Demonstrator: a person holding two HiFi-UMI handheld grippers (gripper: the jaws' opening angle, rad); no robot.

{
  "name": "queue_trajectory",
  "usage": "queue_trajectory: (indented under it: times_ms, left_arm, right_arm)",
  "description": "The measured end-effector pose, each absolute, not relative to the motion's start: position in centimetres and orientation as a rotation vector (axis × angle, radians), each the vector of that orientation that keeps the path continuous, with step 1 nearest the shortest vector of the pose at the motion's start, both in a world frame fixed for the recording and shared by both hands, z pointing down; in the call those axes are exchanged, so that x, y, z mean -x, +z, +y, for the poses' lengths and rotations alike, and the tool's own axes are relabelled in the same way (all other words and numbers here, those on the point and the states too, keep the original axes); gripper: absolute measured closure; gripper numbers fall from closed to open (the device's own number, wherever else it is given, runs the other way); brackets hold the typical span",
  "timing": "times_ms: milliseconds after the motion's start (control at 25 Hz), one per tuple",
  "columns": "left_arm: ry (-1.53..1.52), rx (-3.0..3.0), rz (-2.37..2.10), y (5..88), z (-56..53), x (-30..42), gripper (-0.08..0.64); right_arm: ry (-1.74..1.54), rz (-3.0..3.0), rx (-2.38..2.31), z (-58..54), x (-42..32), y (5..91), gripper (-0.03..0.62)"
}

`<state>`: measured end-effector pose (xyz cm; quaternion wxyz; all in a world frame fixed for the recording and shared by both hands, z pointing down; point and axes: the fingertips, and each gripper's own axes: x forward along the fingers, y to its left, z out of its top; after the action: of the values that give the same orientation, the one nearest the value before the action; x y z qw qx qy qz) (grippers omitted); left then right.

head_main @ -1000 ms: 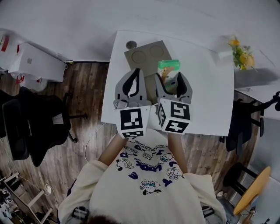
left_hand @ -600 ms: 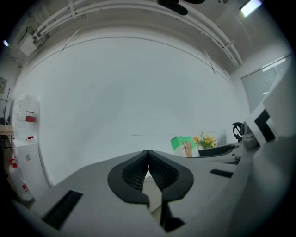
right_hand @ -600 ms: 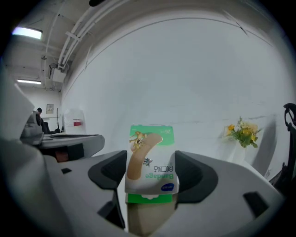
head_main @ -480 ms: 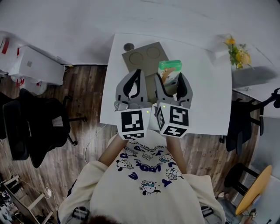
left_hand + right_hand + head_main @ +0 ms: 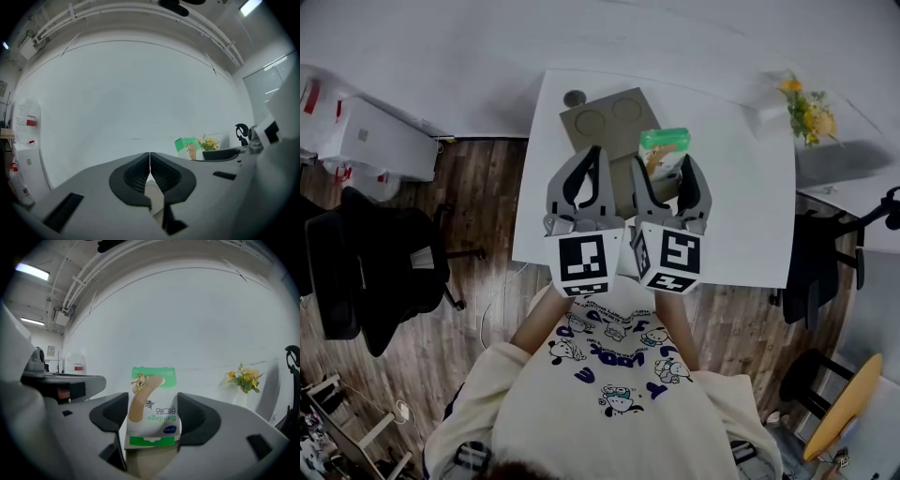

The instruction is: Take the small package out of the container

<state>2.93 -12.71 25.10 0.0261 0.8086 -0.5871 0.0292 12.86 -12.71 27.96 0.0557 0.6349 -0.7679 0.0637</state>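
A green and white bandage box (image 5: pixel 664 147) is held above the white table (image 5: pixel 741 197), with my right gripper (image 5: pixel 663 165) shut on its sides. In the right gripper view the box (image 5: pixel 152 399) stands between the two pads (image 5: pixel 115 412) with its print upside down, and the right gripper (image 5: pixel 153 412) hides its lower edge. My left gripper (image 5: pixel 592 153) hovers just left of it, shut and empty. The left gripper (image 5: pixel 149 158) has its jaws touching, and the box (image 5: pixel 186 146) shows off to its right.
A grey-brown cardboard tray (image 5: pixel 605 117) with two round recesses lies on the table under the grippers, with a small dark round thing (image 5: pixel 575 97) behind it. Yellow flowers (image 5: pixel 809 111) stand at the far right corner. A black chair (image 5: pixel 366 272) and white boxes (image 5: pixel 370 136) are left of the table.
Both grippers and the box keep almost the same places; only the head view has shifted slightly.
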Motion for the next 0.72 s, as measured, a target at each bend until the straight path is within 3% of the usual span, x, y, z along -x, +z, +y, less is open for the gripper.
queue_trajectory:
  times_ms: [720]
  left_arm:
    - [0.076,-2.507,-1.838,25.0,-12.7,-2.4,0.543]
  right_arm:
    - [0.134,-2.425,-1.937,-12.4,-12.1,26.6,0.288]
